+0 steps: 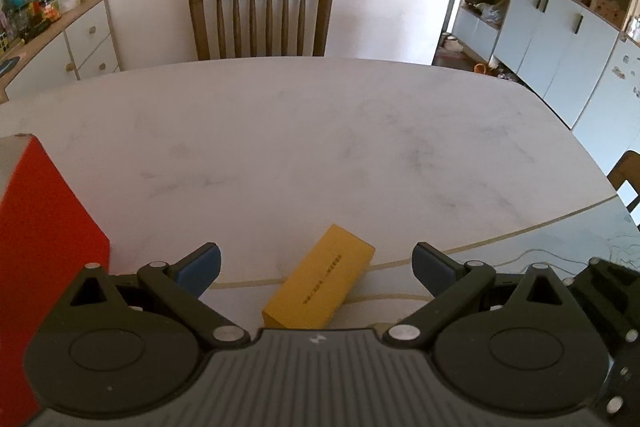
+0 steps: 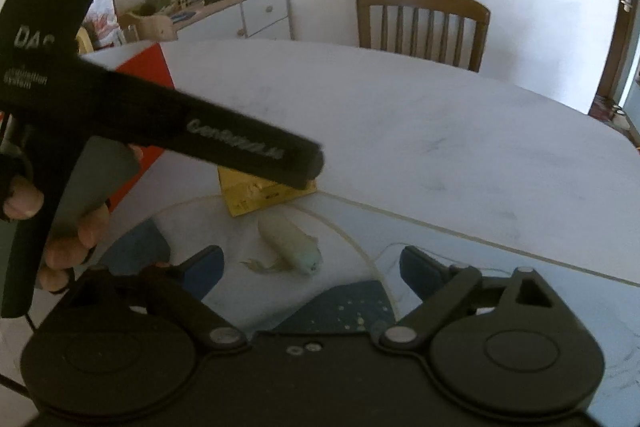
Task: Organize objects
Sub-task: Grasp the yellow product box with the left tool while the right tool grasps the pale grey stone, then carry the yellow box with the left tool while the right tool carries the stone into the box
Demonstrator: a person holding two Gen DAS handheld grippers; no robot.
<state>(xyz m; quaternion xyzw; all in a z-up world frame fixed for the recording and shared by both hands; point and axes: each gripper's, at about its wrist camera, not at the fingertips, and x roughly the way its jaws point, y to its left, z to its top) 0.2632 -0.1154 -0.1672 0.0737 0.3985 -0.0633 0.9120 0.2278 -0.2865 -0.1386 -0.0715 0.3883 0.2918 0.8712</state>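
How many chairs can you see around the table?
2. One wooden chair stands at the far side of the table, facing us. A second chair peeks in at the right edge, mostly cut off. Others may be out of view.

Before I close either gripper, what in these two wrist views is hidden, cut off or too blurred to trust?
- Yellow box: near end hidden by the left gripper body in the left wrist view; its printing is too small to read.
- Yellow box, right wrist view: top covered by the other gripper's handle.
- Red box: cut off by the left edge.
- Pale tube-like object ahead of the right gripper: too blurred to identify.
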